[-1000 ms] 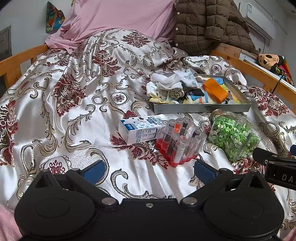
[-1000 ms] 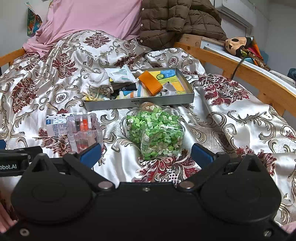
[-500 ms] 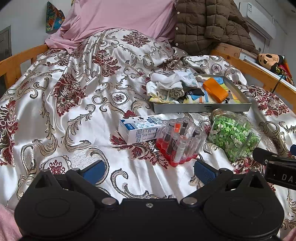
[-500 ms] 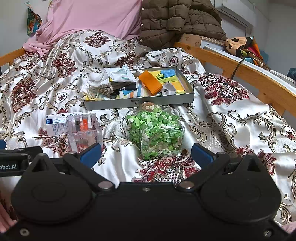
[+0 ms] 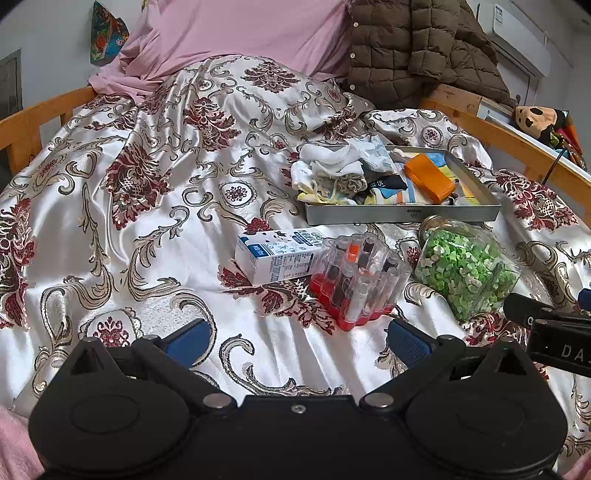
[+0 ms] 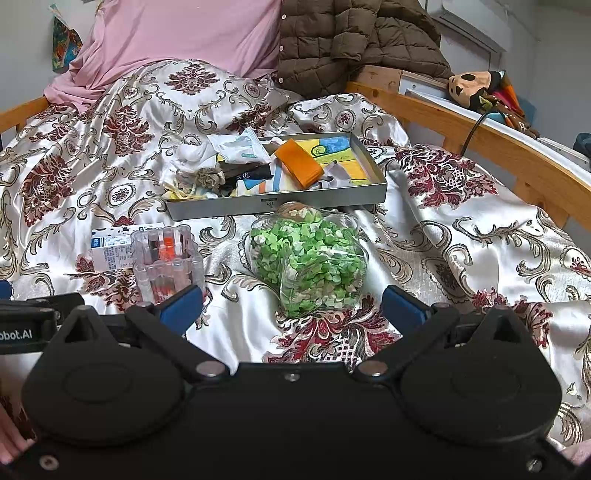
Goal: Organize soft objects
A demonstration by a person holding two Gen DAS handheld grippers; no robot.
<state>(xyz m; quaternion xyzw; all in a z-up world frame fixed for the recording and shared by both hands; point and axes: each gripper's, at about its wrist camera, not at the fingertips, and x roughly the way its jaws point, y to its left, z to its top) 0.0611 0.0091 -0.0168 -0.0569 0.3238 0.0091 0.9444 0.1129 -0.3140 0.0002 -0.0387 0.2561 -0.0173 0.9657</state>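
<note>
A grey metal tray lies on the bed and holds soft items: white cloths, a beige scrunchie, dark socks, an orange pouch and a white packet. My left gripper is open and empty, low over the bedspread in front of the milk carton. My right gripper is open and empty, just in front of the bag of green pieces.
A milk carton, a clear box of tubes and the green-filled bag lie in front of the tray. Wooden bed rails run along both sides. A pink pillow and brown jacket lie at the head.
</note>
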